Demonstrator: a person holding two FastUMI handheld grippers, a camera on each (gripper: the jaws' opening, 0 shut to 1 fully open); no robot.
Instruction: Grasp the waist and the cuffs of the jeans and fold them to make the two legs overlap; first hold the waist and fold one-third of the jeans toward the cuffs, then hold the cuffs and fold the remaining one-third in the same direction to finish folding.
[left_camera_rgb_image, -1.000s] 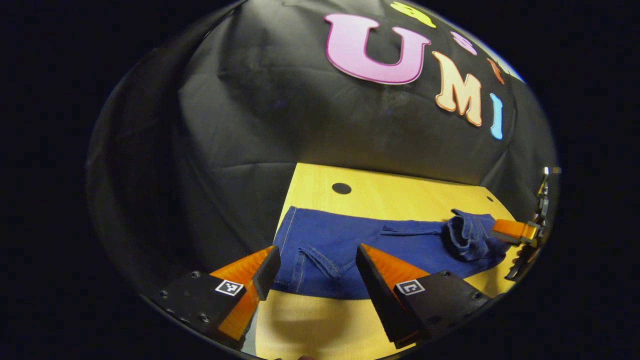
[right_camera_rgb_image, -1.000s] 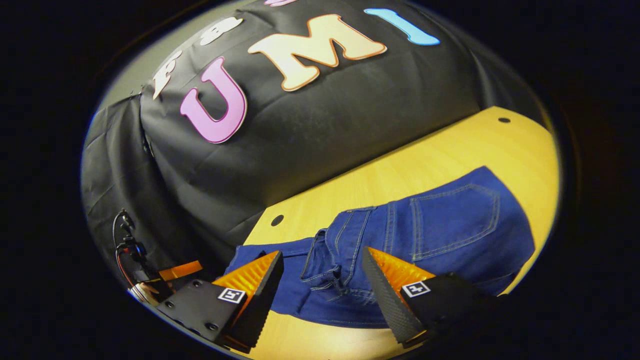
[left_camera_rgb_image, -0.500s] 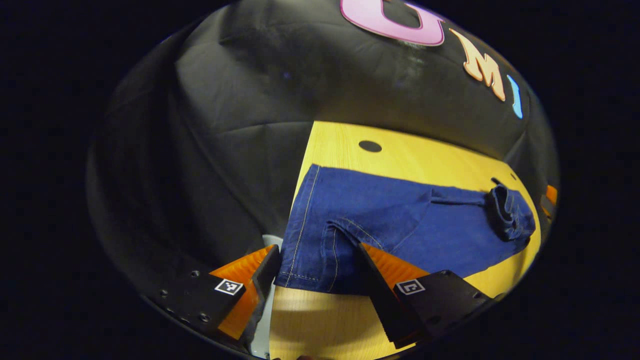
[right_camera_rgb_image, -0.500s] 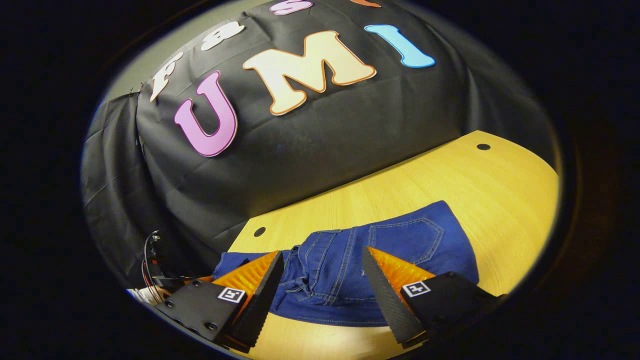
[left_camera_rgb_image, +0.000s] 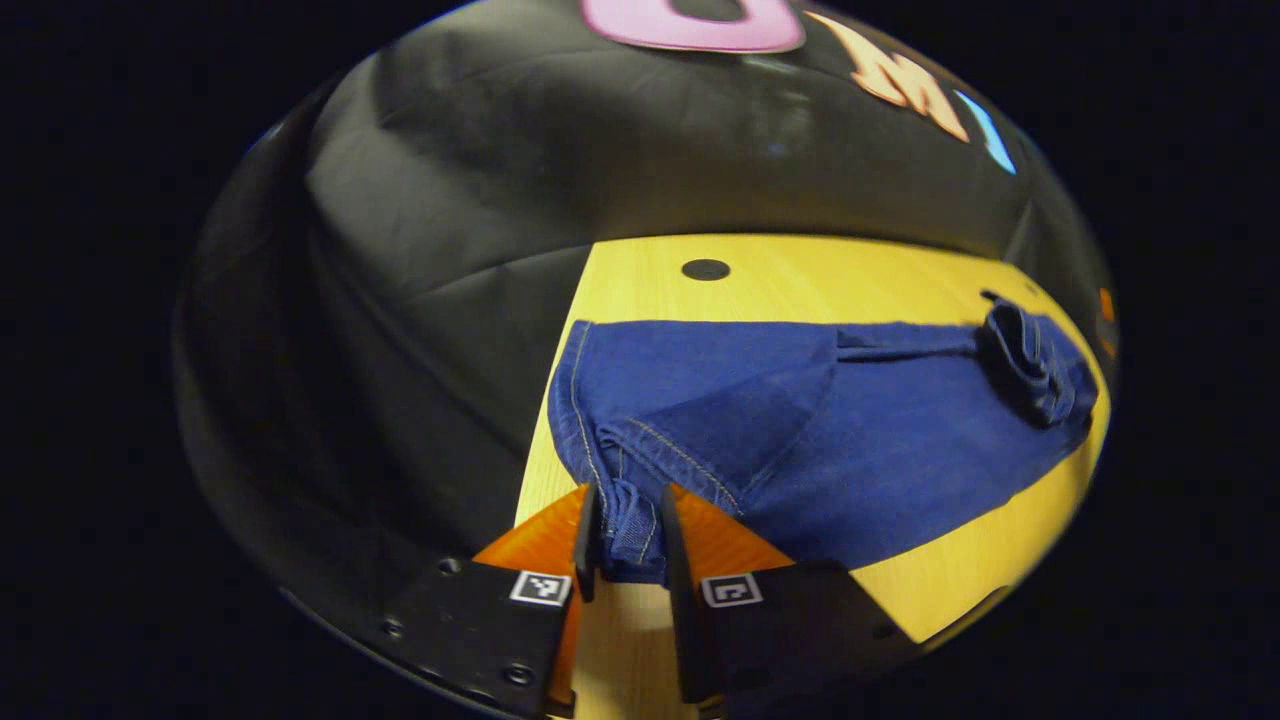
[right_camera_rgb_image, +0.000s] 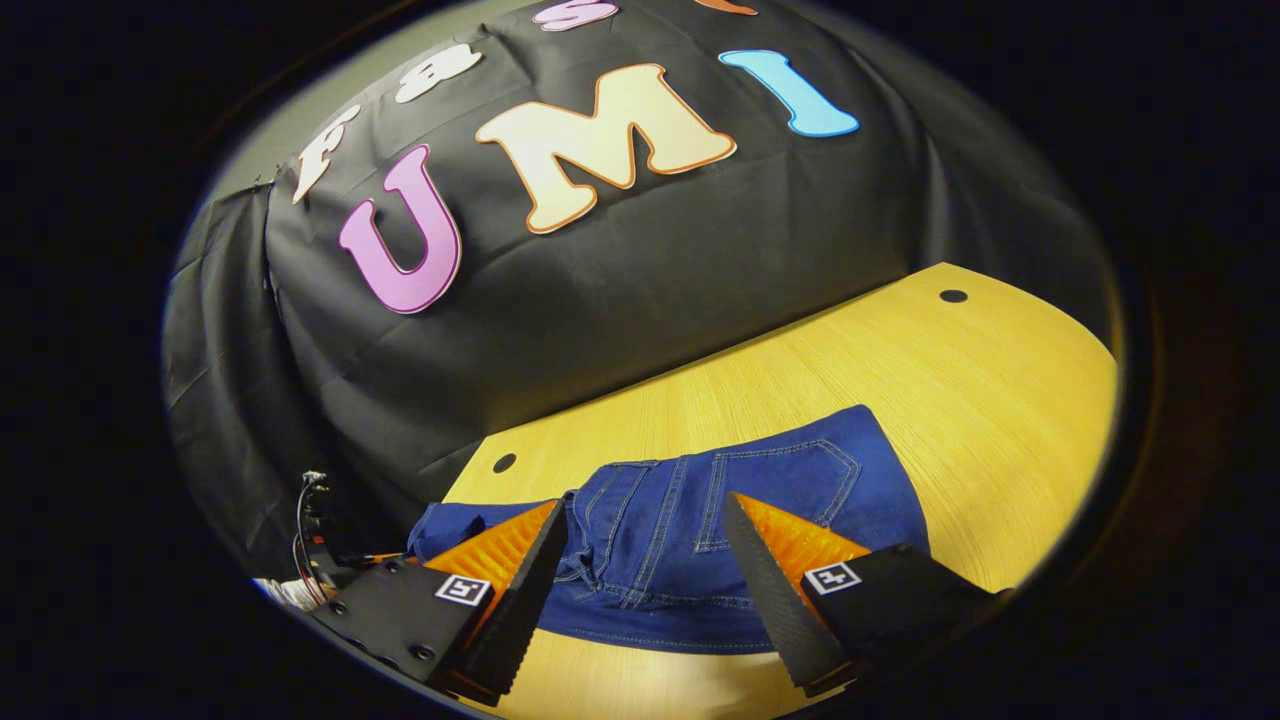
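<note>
Black gripper bodies (right_camera_rgb_image: 640, 580) with small square black-and-white tags, round screws, ribbed wedge fingers (right_camera_rgb_image: 775, 585)

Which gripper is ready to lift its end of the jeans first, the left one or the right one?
Probably the left. The left gripper is already shut on the cuff of the jeans. The right gripper is open, its fingers straddling the waist without pinching it.
</note>
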